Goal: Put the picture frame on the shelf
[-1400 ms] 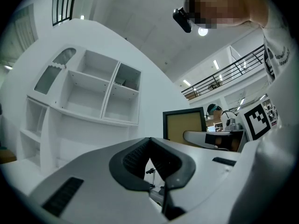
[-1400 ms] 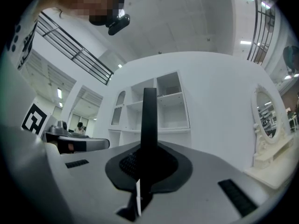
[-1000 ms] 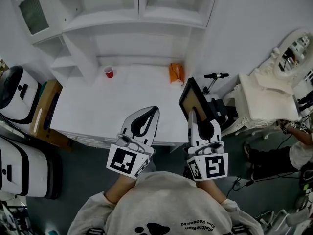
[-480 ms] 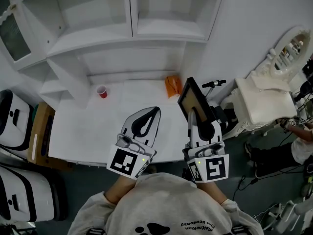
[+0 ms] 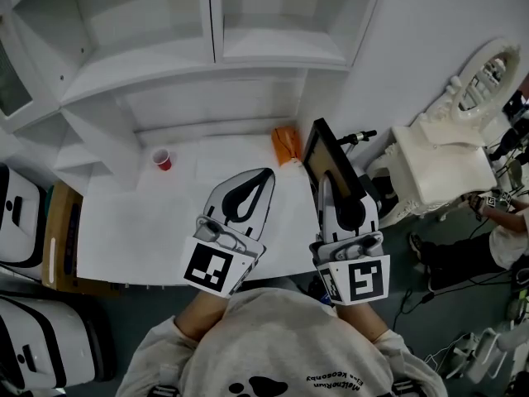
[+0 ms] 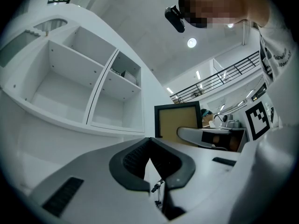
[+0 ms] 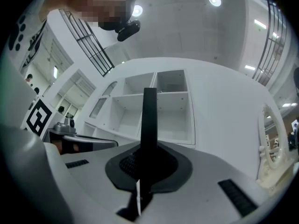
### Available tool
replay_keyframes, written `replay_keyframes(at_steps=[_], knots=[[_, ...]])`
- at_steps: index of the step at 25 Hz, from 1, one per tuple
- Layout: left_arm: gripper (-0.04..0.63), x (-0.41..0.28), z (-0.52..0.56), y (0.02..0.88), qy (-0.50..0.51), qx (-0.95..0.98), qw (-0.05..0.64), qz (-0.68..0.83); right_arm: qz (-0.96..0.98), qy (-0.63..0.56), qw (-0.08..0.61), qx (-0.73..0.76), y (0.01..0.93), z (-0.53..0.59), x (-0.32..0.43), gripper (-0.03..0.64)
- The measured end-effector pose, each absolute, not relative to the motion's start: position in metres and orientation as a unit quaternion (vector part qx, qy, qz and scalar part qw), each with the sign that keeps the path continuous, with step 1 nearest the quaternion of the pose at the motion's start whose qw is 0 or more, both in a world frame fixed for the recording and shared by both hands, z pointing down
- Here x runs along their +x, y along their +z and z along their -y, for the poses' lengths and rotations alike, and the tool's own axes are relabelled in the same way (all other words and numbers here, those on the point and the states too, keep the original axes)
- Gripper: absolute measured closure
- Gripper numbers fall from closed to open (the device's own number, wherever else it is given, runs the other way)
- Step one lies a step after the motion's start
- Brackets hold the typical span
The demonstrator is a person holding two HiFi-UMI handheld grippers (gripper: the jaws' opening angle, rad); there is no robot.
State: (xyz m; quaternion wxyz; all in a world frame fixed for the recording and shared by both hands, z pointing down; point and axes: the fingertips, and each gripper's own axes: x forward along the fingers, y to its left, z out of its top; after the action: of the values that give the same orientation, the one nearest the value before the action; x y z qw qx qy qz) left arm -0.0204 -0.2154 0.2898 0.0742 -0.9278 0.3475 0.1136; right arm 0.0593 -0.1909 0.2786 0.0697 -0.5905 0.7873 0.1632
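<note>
The picture frame (image 5: pixel 326 157), black-edged with a tan face, stands upright in my right gripper (image 5: pixel 325 190), which is shut on its lower edge. It is above the right end of the white table (image 5: pixel 140 222), below the white shelf unit (image 5: pixel 207 52). The right gripper view has the frame (image 7: pixel 149 120) edge-on between the jaws, with the shelf's open compartments (image 7: pixel 159 106) behind it. My left gripper (image 5: pixel 258 179) hovers over the table beside it, shut with nothing in it. The left gripper view shows the frame (image 6: pixel 177 121) to the right and the shelf (image 6: pixel 84 92) ahead.
A red cup (image 5: pixel 162 159) and an orange packet (image 5: pixel 285 143) sit at the back of the table. White cases (image 5: pixel 25 205) stand on the left. An ornate white mirror stand (image 5: pixel 463 114) and a seated person (image 5: pixel 504 238) are on the right.
Both grippers have moved forward toward the shelf, the right one still carrying the frame. The shelf and table now sit closer and lower in the head view.
</note>
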Motion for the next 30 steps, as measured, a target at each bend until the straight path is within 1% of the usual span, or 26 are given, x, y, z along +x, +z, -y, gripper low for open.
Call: replay_keyframes(at_steps=[2, 21, 26, 30], knots=[[0.575, -0.017, 0.221, 0.281, 0.127, -0.925, 0.077, -0.349, -0.787, 0.175, 0.069, -0.588, 0.272, 0.198, 0.061, 0.577], [0.575, -0.001, 0.288, 0.231, 0.121, -0.913, 0.112, -0.372, -0.793, 0.235, 0.090, -0.555, 0.205, 0.272, 0.079, 0.577], [0.575, 0.003, 0.301, 0.224, 0.122, -0.912, 0.116, -0.373, -0.790, 0.265, 0.080, -0.547, 0.193, 0.284, 0.079, 0.577], [0.575, 0.006, 0.310, 0.219, 0.115, -0.913, 0.126, -0.371, -0.786, 0.264, 0.103, -0.550, 0.175, 0.295, 0.078, 0.577]])
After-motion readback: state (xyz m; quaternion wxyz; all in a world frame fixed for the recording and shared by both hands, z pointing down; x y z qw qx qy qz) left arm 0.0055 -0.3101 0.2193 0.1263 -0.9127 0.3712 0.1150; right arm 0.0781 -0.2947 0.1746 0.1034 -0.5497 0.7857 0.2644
